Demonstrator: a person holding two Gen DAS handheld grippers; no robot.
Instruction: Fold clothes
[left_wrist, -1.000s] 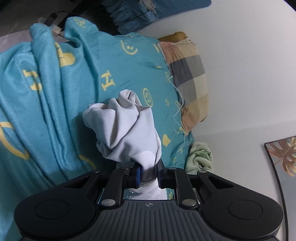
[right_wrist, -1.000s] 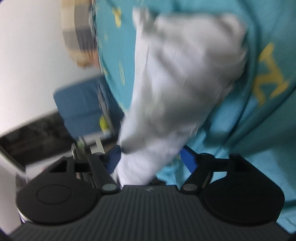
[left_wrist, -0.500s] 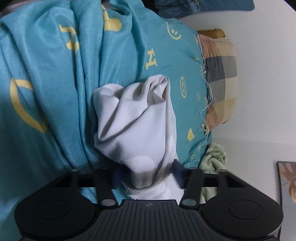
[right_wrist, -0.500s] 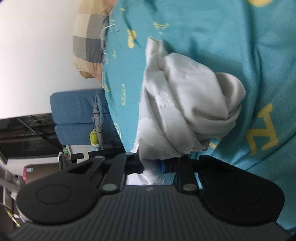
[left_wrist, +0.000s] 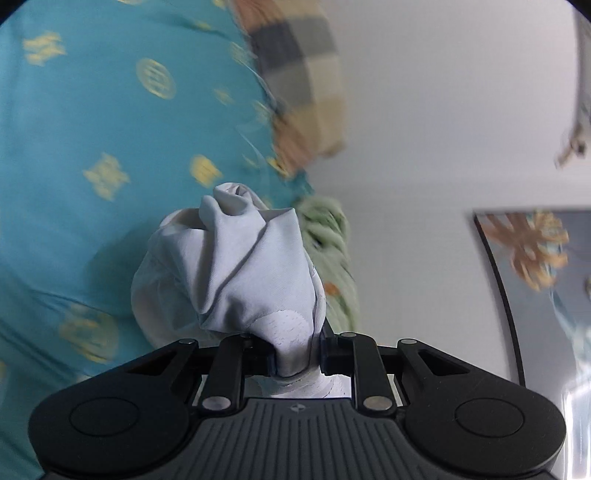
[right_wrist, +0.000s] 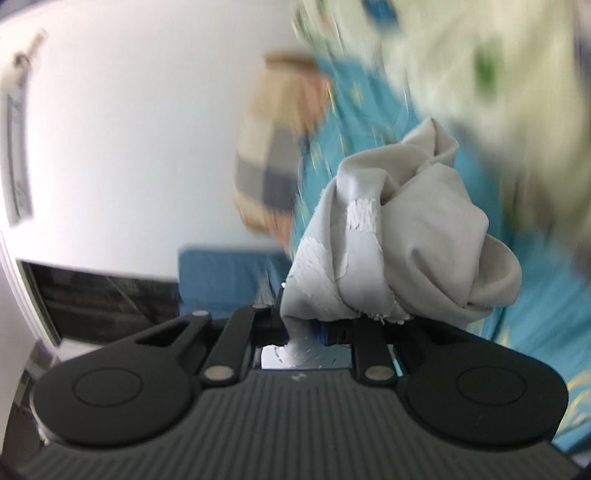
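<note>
Claw on the left (left_wrist: 297, 360) was clamped on a bunched neck of the white garment (left_wrist: 236, 273), and the right claw (right_wrist: 304, 328) pinched another bunch of the same cloth (right_wrist: 399, 236); both sets of jaws stood nearly together with fabric squeezed between them. Held that way, the garment hung crumpled just beyond each claw, above the teal bedspread (left_wrist: 96, 122), seemingly lifted clear of it. My guess was that two grips on separate points let the person pull the wad apart and spread it flat before any fold could be made, so folding itself looked not yet begun. Both views were smeared, suggesting quick motion.

By count: two claws, one white garment, one teal bedspread with yellow marks, one checked pillow (left_wrist: 295, 62) at the far edge of the bed, one pale green cloth (left_wrist: 328, 236) lying just right of the garment against the wall, and one framed leaf picture (left_wrist: 535, 266) at the right
</note>
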